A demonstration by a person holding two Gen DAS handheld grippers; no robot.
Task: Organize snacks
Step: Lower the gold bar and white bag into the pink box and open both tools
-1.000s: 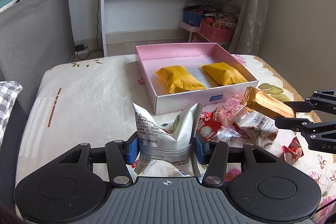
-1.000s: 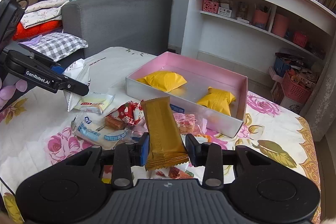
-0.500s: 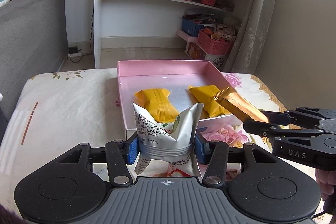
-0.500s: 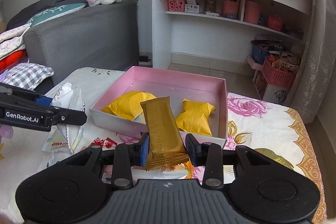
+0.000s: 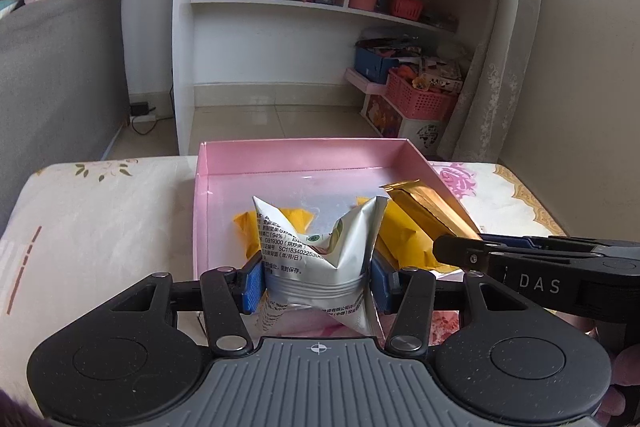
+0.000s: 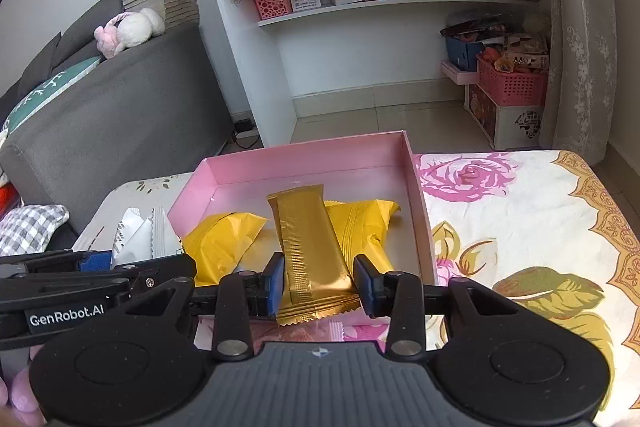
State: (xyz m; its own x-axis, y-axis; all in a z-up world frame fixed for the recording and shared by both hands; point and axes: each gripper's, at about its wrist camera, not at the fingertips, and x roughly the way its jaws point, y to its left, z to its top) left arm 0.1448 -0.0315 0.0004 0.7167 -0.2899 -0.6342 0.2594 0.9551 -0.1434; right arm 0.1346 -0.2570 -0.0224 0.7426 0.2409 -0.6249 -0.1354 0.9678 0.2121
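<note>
My left gripper (image 5: 316,285) is shut on a crumpled silver snack packet (image 5: 320,251), held over the near edge of the pink box (image 5: 304,153). My right gripper (image 6: 319,285) is shut on a long gold bar wrapper (image 6: 310,247), held above the box's near right part. In the box (image 6: 312,157) lie two yellow packets, one on the left (image 6: 222,241) and one on the right (image 6: 366,223), both partly hidden. The right gripper (image 5: 460,247) with the gold bar (image 5: 428,207) shows in the left wrist view; the left gripper (image 6: 160,269) with the silver packet (image 6: 140,237) shows in the right wrist view.
The box sits on a table with a floral cloth (image 6: 520,211). A grey sofa (image 6: 120,107) stands to the left, a white shelf unit (image 6: 380,27) behind, and pink baskets (image 6: 512,83) on the floor by the curtain. Pink snack wrappers (image 5: 340,327) lie beneath the left gripper.
Both grippers have moved forward over the table to the pink box, each still holding its packet. The loose snacks on the cloth have slipped out of view beneath them. The right gripper has rolled level.
</note>
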